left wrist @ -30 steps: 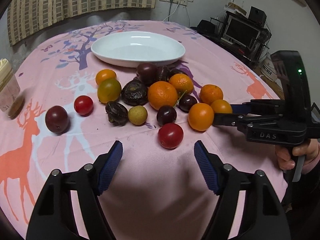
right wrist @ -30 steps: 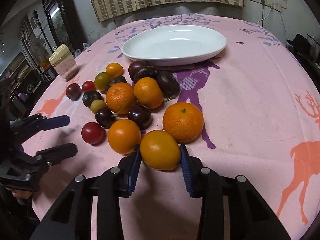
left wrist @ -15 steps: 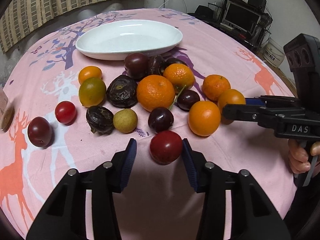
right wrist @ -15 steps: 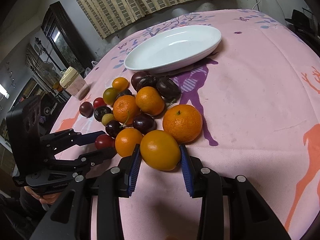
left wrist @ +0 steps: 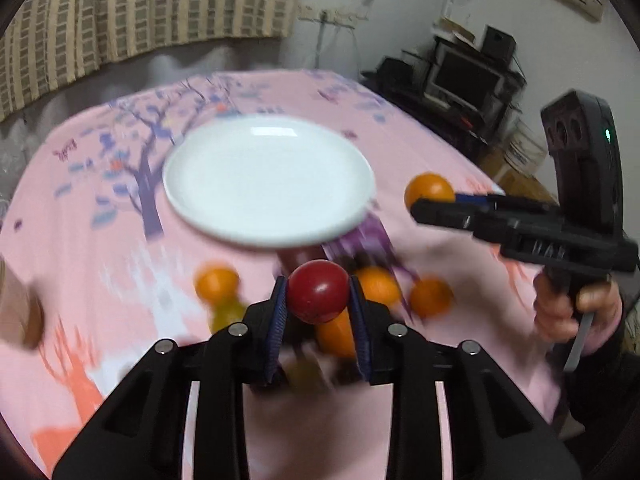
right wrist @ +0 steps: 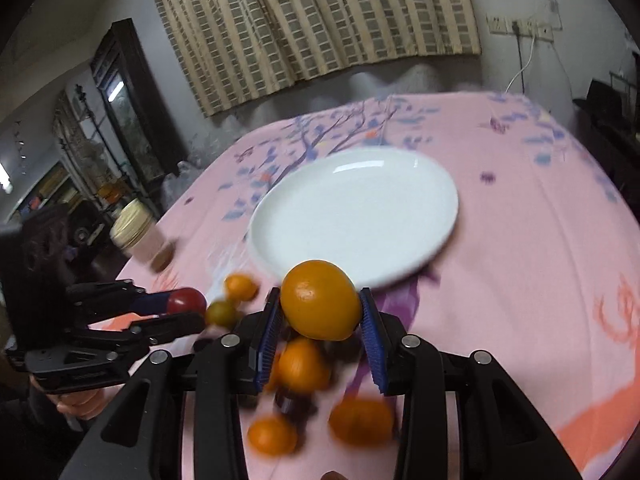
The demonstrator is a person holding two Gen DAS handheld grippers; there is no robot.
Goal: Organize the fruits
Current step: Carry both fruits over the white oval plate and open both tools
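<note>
A red tomato (left wrist: pixel 318 290) hangs above the pink tablecloth between the blue pads of my left gripper (left wrist: pixel 317 285), whose jaws are closing and press on both its sides. In the right wrist view my right gripper (right wrist: pixel 319 298) is shut on a smooth orange fruit (right wrist: pixel 320 300), also lifted off the cloth. Each view shows the other gripper from the side: the right gripper (left wrist: pixel 418 204) with the orange fruit (left wrist: pixel 428 188), the left gripper (right wrist: pixel 188 311) with the tomato (right wrist: pixel 186 300). The white oval plate (left wrist: pixel 264 176) (right wrist: pixel 356 212) lies just beyond both, with nothing in it.
Several oranges (right wrist: pixel 304 364) and dark fruits lie blurred on the cloth below the grippers. A lidded jar (right wrist: pixel 136 236) stands near the table's left edge. A person's hand (left wrist: pixel 568 312) grips the right gripper's handle. Shelves with electronics (left wrist: pixel 464 76) stand beyond the table on the right.
My left gripper has closed on the red tomato and lifted it. Both grippers have risen and moved toward the plate with their fruit; the rest of the fruit has dropped low in both views.
</note>
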